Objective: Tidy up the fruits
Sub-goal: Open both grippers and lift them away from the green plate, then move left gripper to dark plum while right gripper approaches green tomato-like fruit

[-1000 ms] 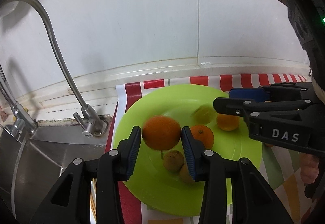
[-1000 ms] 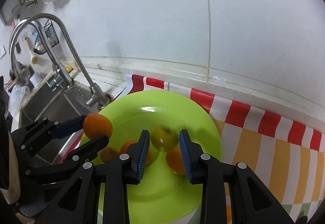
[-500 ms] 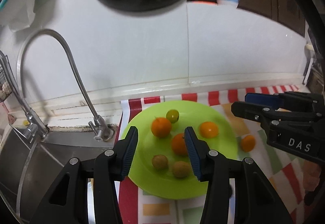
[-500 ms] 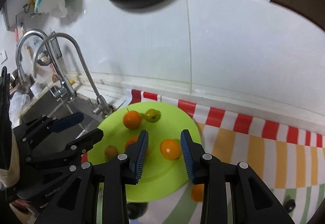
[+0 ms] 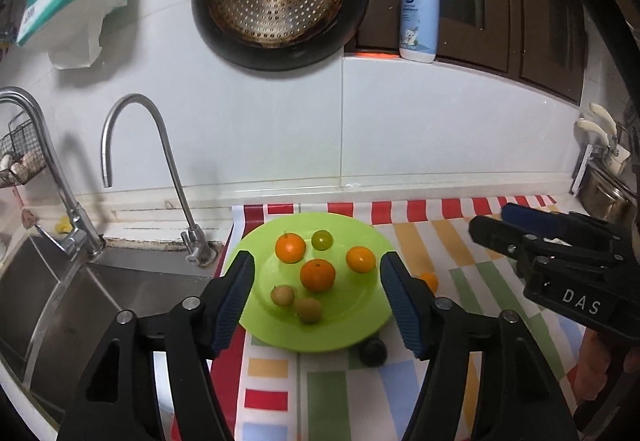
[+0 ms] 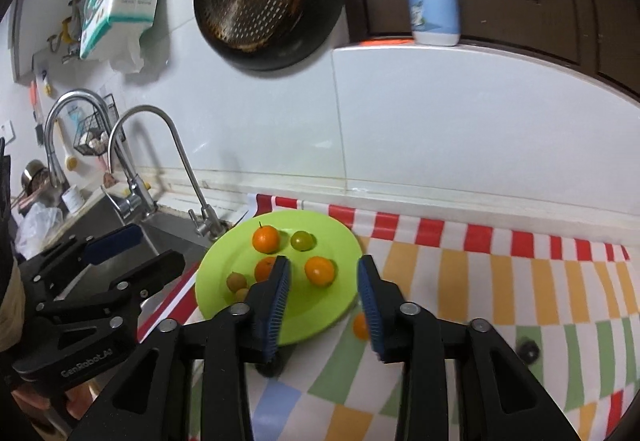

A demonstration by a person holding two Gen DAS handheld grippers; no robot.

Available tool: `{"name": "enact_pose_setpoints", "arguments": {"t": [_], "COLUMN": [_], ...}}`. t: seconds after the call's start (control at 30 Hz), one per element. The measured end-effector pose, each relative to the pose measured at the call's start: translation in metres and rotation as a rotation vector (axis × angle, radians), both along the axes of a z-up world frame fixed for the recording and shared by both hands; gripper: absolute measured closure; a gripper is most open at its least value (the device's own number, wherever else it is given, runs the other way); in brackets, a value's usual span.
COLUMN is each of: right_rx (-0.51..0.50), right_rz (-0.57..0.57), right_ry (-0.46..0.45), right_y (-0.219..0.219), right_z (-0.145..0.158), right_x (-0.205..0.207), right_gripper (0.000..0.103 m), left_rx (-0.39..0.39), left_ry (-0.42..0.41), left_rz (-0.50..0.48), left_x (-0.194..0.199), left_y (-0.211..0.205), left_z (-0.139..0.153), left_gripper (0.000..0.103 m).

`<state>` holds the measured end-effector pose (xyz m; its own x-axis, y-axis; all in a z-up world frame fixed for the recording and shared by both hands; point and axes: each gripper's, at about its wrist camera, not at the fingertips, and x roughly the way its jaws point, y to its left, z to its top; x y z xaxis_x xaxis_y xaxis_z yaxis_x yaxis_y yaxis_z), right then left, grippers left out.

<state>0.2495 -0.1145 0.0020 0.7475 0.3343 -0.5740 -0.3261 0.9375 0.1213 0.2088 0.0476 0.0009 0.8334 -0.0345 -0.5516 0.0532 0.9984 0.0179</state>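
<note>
Six fruits are seen on the green plate (image 5: 360,325) in the left view; in the right view one orange (image 6: 265,268) is partly hidden. Compared with 1.0 s ago, the left gripper (image 5: 316,301) and right gripper (image 6: 323,299) are withdrawn, spread wide and empty, their fruits released onto the plate. A small orange (image 5: 430,280) lies beside it on the striped mat (image 5: 440,237).

Black left tool (image 5: 316,301) and right tool (image 6: 323,305), blue-padded, silver-screwed.

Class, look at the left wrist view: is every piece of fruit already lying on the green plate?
No: a small orange fruit and a dark round fruit lie on the striped cloth beside the green plate.
</note>
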Motion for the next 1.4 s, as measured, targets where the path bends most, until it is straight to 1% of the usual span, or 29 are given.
{"name": "enact_pose_setpoints", "arguments": {"t": [0.03,0.1,0.13,0.17,0.2,0.3,0.33,0.37,0.4,0.53,0.6,0.7,0.77,1.07,1.17,1.27,1.4], "right_rx": [-0.001,-0.011,-0.014,-0.012,-0.012,-0.034,-0.034,-0.037,-0.040,-0.066,-0.077,-0.099,-0.113,-0.145,-0.148,-0.125,-0.111], "right_rz": [-0.019,-0.041,-0.054,-0.064,-0.075,-0.116,-0.125,-0.142,-0.157,-0.216,-0.240,-0.279,-0.312,-0.458,-0.501,-0.552,-0.592], "right_ry": [-0.011,-0.024,-0.026,-0.030,-0.035,-0.055,-0.058,-0.064,-0.071,-0.098,-0.109,-0.124,-0.133,-0.128,-0.109,-0.064,-0.012], "right_y": [-0.005,-0.010,-0.015,-0.019,-0.022,-0.031,-0.033,-0.036,-0.039,-0.049,-0.053,-0.059,-0.064,-0.092,-0.101,-0.113,-0.123], "right_z": [0.002,0.005,0.007,0.008,0.009,0.014,0.014,0.015,0.015,0.015,0.015,0.013,0.011,-0.002,-0.009,-0.019,-0.033], "right_x": [-0.006,-0.014,-0.019,-0.022,-0.025,-0.037,-0.040,-0.044,-0.048,-0.064,-0.072,-0.082,-0.089,-0.114,-0.119,-0.122,-0.122], "right_gripper": [0.054,0.054,0.053,0.049,0.046,0.045,0.043,0.038,0.035,0.034,0.034,0.030,0.029,0.029,0.029,0.029,0.029], "left_rx": [0.004,0.013,0.017,0.024,0.028,0.046,0.053,0.055,0.056,0.048,0.037,0.010,0.003,0.063,0.080,0.094,0.110], "left_ry": [-0.002,-0.003,-0.007,-0.009,-0.012,-0.036,-0.041,-0.044,-0.047,-0.049,-0.036,-0.023,-0.022,-0.046,-0.035,-0.014,0.017], "left_rz": [-0.001,0.001,0.000,0.004,0.007,0.013,0.016,0.020,0.023,0.038,0.047,0.066,0.081,0.122,0.127,0.124,0.119], "left_x": [-0.005,-0.011,-0.015,-0.019,-0.022,-0.033,-0.036,-0.039,-0.043,-0.054,-0.059,-0.064,-0.067,-0.083,-0.086,-0.084,-0.079], "left_y": [-0.002,-0.006,-0.008,-0.010,-0.011,-0.017,-0.019,-0.020,-0.021,-0.024,-0.026,-0.027,-0.028,-0.041,-0.046,-0.051,-0.058], "left_z": [0.002,0.004,0.005,0.006,0.007,0.010,0.010,0.010,0.010,0.005,0.001,-0.002,-0.004,-0.022,-0.030,-0.038,-0.049], "left_gripper": [0.033,0.031,0.030,0.029,0.026,0.017,0.015,0.015,0.013,0.009,0.007,0.006,0.005,0.005,0.005,0.005,0.004]}}
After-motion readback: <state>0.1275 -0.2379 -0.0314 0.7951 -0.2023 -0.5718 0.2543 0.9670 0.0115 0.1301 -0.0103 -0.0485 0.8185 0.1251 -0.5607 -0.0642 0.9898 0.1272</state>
